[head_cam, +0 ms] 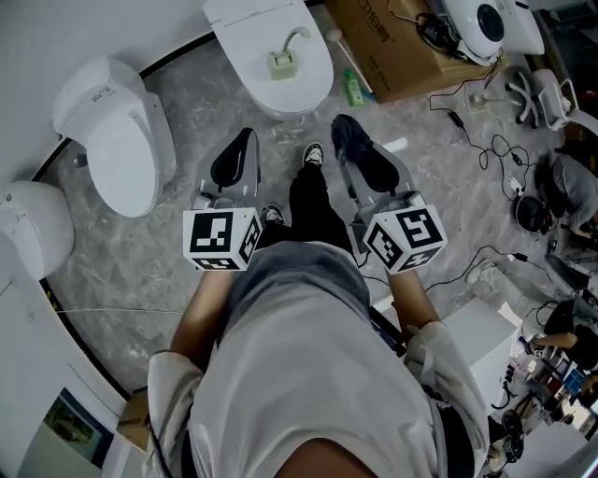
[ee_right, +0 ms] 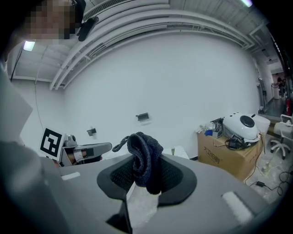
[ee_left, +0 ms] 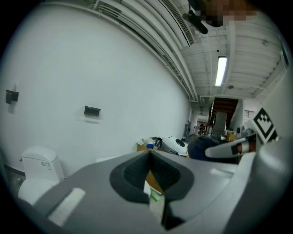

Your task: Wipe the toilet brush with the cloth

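Two toilets [head_cam: 117,131] line the white wall; over the grey marbled floor [head_cam: 140,271] the right hand-held gripper [ee_right: 149,176] clenches the dark cloth [ee_right: 145,157] — the left hand-held gripper [ee_left: 149,157] is clenched, empty — the toilet brush [head_cam: 284,58] sits on a third toilet's lid [head_cam: 243,28]

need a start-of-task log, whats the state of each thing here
left gripper: shut, empty
right gripper: shut on the dark blue knitted cloth
dark blue knitted cloth: bunched between the fingers
white ceramic far toilet: lid down
pale green toilet brush: resting on that lid, untouched
white ceramic toilet at left: lid down
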Demonstrator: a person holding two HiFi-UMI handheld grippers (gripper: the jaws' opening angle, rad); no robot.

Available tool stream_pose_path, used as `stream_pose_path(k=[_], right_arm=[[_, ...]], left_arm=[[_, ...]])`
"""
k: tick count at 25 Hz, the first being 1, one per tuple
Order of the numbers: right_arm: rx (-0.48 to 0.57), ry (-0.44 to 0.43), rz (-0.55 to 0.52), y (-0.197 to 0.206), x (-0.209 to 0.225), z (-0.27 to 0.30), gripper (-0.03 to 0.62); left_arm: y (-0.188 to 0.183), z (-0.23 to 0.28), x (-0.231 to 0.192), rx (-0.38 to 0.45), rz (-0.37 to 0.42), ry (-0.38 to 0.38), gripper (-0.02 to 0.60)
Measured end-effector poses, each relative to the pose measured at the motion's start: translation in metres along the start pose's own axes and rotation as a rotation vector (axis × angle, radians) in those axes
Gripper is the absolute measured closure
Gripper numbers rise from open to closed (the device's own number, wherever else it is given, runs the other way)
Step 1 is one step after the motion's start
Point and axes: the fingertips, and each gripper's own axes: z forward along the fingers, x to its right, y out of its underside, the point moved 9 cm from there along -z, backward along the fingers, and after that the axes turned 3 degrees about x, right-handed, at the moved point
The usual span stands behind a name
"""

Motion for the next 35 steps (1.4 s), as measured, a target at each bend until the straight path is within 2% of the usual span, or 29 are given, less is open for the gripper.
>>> stream_pose_path(k=[10,19,30,35], right_arm=[[-0.067,-0.069,0.025,-0.028,0.090,0.089,0.496],[-0.134,-0.137,0.096,-0.038,0.161,0.157,0.496],[-0.180,-0.236,0.047,-0.039,0.228,0.212,0.496],[-0.204,-0.252,0.010,-0.031,0.251,0.236,0.487]], left_arm=[[-0.007,0.116,-0.002,-0.046,0.000,-0.026,0.581],[-0.005,0.208,0.000,-0.102,-0.007,-0.068,0.581],[0.005,0.284,0.007,-0.142,0.025,-0.139,0.581],[0.015,0.308,0.002,-0.146,0.066,-0.106,0.581]])
